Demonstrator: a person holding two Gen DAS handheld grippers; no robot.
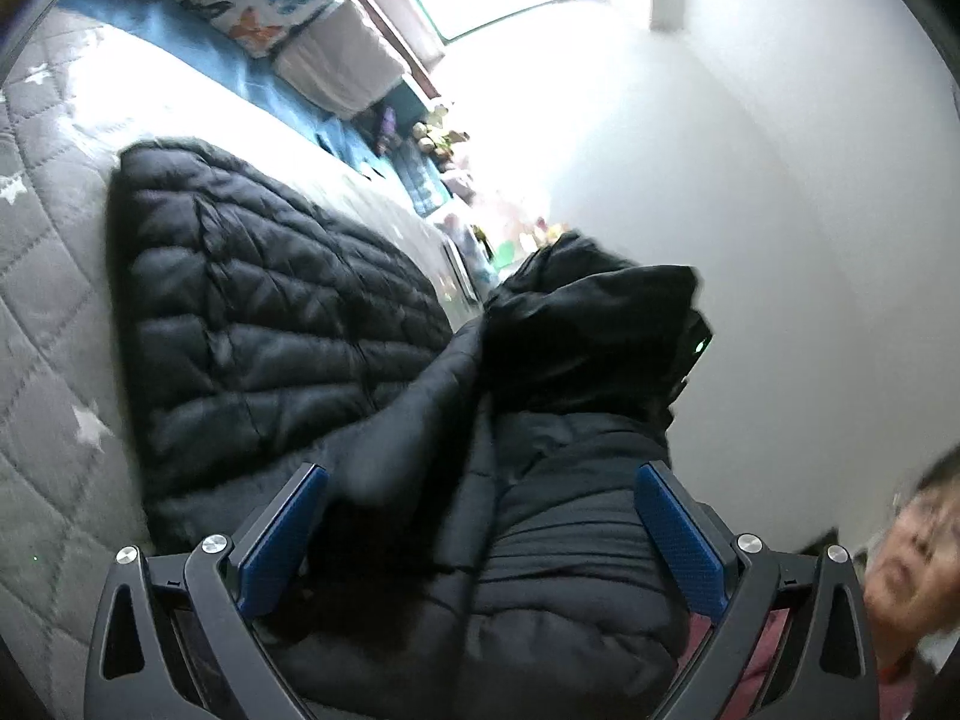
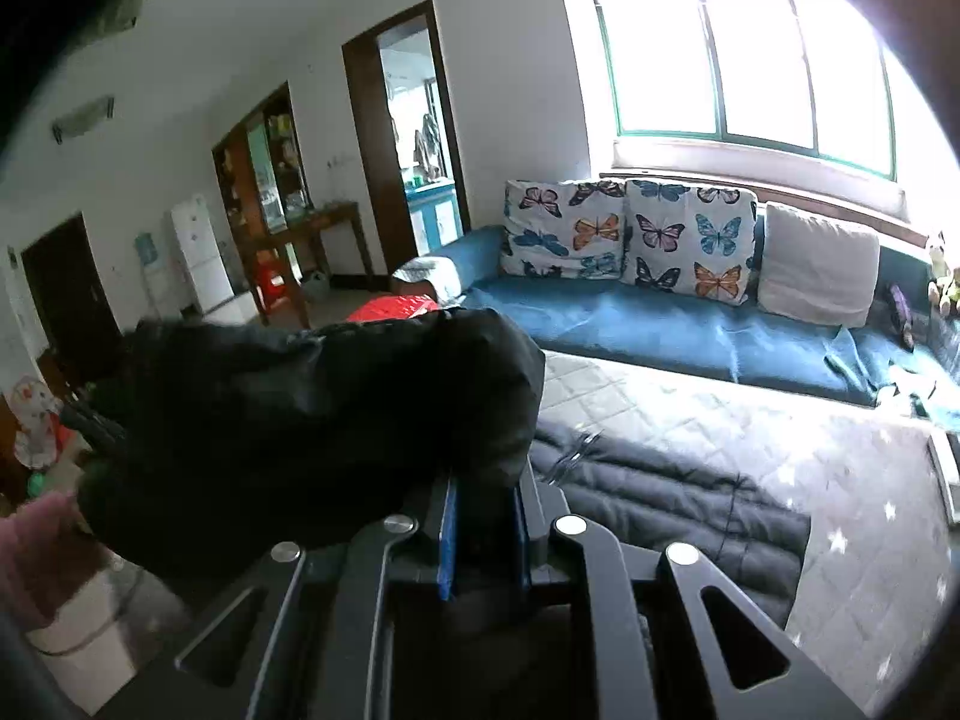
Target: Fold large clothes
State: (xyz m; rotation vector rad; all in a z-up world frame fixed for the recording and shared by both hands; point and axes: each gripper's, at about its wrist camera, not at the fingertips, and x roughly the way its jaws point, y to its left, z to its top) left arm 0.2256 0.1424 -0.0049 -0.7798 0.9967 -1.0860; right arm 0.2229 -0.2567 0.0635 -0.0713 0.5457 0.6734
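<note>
A black quilted puffer jacket [image 1: 258, 324] lies on a grey quilted bed cover [image 1: 54, 312]. My left gripper [image 1: 480, 516] is open, its blue pads [image 1: 282, 540] wide apart with jacket fabric between them, not clamped. My right gripper [image 2: 483, 516] is shut on a bunched part of the jacket [image 2: 312, 420] and holds it lifted above the bed; this lifted part shows in the left wrist view [image 1: 588, 324]. The rest of the jacket [image 2: 672, 504] lies flat on the cover [image 2: 840, 468] below.
A blue sofa [image 2: 660, 324] with butterfly cushions [image 2: 630, 234] stands past the bed under a window [image 2: 744, 60]. A person's face [image 1: 918, 540] is at the right of the left wrist view. A white bin [image 2: 78, 642] stands on the floor at left.
</note>
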